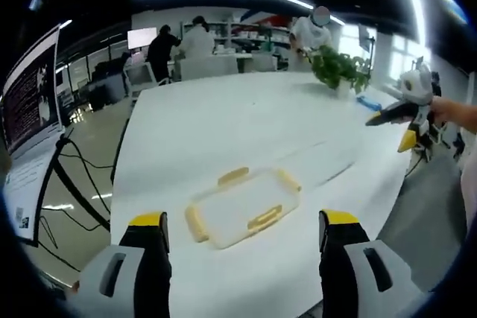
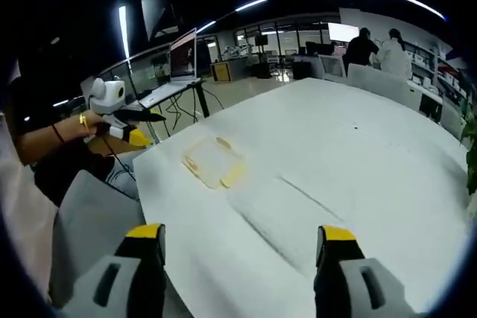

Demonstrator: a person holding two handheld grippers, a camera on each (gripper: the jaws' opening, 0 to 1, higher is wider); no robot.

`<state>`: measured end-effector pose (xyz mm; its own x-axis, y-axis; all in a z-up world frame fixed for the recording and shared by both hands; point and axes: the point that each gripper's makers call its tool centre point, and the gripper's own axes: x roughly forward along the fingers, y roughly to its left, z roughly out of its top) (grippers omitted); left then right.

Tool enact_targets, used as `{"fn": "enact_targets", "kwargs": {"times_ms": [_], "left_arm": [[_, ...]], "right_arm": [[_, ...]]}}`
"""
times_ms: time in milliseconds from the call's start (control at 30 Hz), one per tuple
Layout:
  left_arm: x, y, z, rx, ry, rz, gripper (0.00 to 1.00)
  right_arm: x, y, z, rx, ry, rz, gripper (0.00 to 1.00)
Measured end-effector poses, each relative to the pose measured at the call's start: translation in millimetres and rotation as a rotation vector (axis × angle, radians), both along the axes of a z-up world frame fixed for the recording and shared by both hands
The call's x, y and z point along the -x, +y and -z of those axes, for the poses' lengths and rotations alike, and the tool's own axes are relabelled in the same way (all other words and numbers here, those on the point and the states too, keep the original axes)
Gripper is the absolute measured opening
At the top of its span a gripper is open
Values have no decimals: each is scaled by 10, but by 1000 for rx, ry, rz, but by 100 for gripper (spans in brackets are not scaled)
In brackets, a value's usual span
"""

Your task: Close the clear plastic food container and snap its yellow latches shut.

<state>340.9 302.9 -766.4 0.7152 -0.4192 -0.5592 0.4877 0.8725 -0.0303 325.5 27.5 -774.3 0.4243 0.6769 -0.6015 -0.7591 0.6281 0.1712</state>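
- In the left gripper view, the left claw (image 1: pixel 243 230) stood wide open, its two yellow-tipped jaws rising from the bottom edge with nothing between them and touching nothing.
- The clear plastic food container (image 1: pixel 242 206) lay flat on the white desk (image 1: pixel 223 124), just ahead of the jaws and roughly centred in the gap between them, near the desk's closest edge.
- Its yellow latches (image 1: pixel 264 218) showed on all four sides.
- The right claw (image 1: pixel 399 121) came in from the right of that view, held off the desk's far edge beside a potted plant (image 1: pixel 339 68); whether its jaws were parted could not be told there.
- Several people (image 1: pixel 179 42) stood at the far end of the room, and a monitor (image 1: pixel 30 94) stood left of the desk.
- In the right gripper view, the right claw (image 2: pixel 242 237) was likewise fully open and empty, above the desk (image 2: pixel 335 154).
- The container (image 2: pixel 213 161) lay well ahead and to the left of these jaws, close to the desk's left edge.
- The left claw (image 2: pixel 130 126) appeared at the left, held in a hand (image 2: pixel 86 126) beyond the desk edge, near the container but apart from it.
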Motion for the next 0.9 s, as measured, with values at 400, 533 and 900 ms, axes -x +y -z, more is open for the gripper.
{"fn": "enact_targets", "kwargs": {"times_ms": [400,533,900], "left_arm": [[-203,48,114,-18,16,39,80],[-249,43,146,-27,21,52,80],[-323,61,289,-61,43,127,80]], "right_arm": [[-291,280,-4,85,-50,-112,84],[-323,400,7,91,-54,-152,84],[-406,711,27,42,-20,-218,84]]}}
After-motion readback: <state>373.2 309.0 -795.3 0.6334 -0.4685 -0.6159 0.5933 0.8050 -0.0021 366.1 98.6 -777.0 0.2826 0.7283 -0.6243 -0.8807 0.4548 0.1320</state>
